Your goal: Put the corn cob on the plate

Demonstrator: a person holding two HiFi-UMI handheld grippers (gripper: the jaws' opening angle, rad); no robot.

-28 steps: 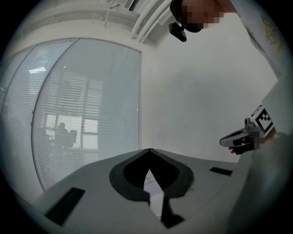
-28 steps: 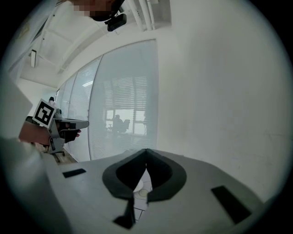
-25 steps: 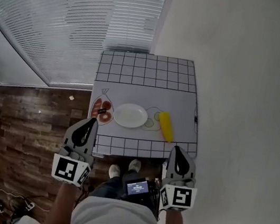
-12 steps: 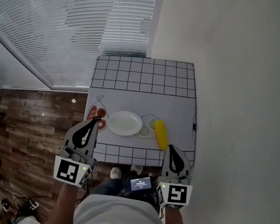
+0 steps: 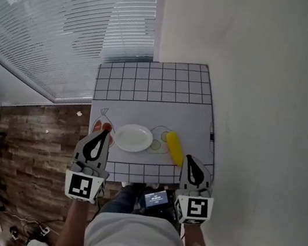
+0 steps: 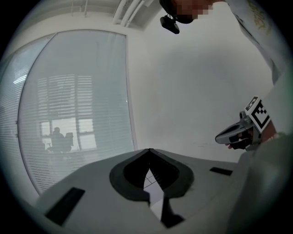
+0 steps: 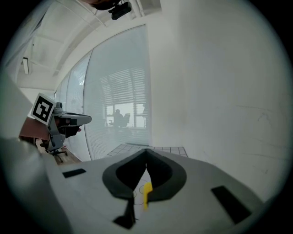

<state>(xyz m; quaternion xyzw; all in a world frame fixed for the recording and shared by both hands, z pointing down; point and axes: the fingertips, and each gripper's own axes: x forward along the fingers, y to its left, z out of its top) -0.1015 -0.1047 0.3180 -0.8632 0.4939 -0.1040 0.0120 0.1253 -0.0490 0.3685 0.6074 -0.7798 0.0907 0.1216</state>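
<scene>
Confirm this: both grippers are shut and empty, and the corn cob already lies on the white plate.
Wrong in one point. The corn cob lies beside the plate, to its right in the head view, not on it. The rest holds: left gripper and right gripper are shut and empty.

No word, number or brand could be read anywhere. The only signs were the black-and-white square markers on the cube [image 5: 83, 186] behind the jaws of the left gripper [image 5: 103, 135] and on the matching cube [image 5: 194, 208] behind the jaws of the right gripper [image 5: 189, 160]; these bore block patterns, not letters. A small lit screen [image 5: 156, 198] sat between the two grippers and behind their jaws, its display too small to read, and the printed sheet [image 5: 161, 115] ahead of the jaws showed only drawings with no legible lettering.
</scene>
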